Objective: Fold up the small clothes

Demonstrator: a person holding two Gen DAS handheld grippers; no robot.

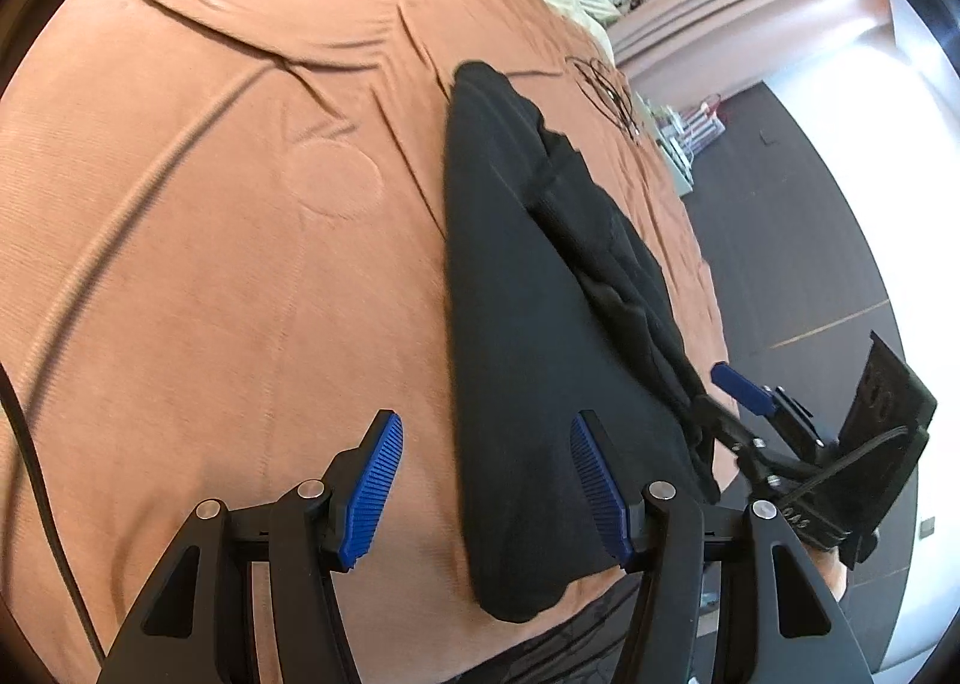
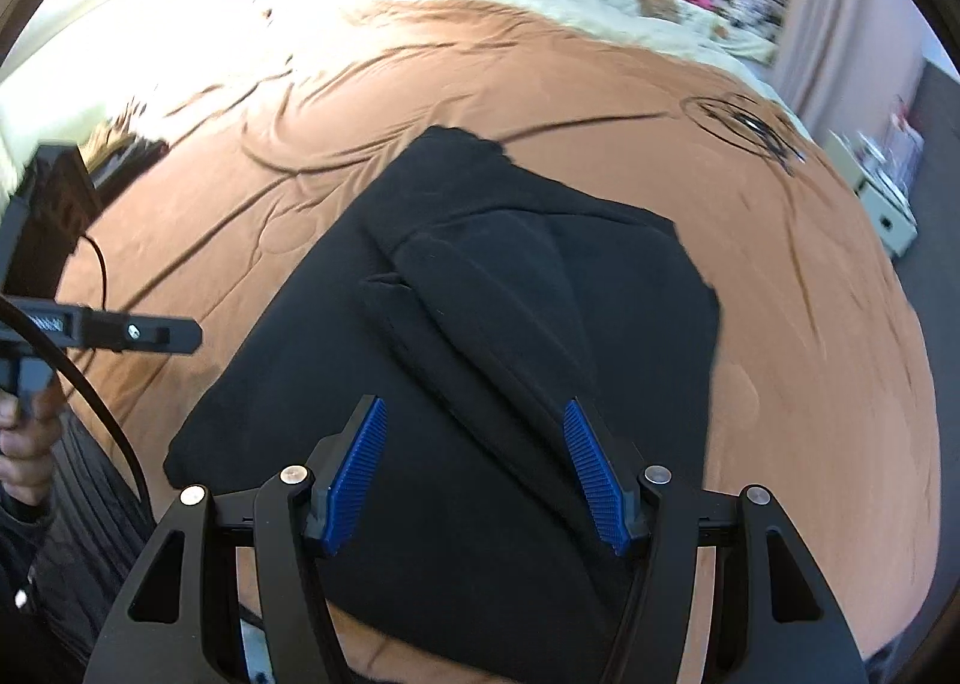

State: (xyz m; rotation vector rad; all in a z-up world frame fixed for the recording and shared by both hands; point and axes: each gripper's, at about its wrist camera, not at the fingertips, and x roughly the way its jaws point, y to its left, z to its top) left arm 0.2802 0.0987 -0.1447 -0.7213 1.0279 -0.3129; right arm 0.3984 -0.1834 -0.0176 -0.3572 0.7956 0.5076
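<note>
Right wrist view: big brown bedspread (image 2: 780,324), soft ribbed weave, long creases, a faint round imprint. On it lies the black garment (image 2: 480,324), matte knit, roughly rectangular, spread flat toward the near edge of the bed, with a sleeve-like flap folded diagonally across its top and a ragged far edge. From the left wrist I see the same black garment (image 1: 516,324) as a long dark wedge near the bed's right edge, bunched folds along its right side. Pale floral bedding (image 2: 600,24) sits at the far end. My right gripper (image 2: 477,474) hangs over the cloth, blue ribbed pads apart, nothing clamped. My left gripper (image 1: 486,492) is spread too, released, one pad over brown fabric, the other over the garment's edge.
</note>
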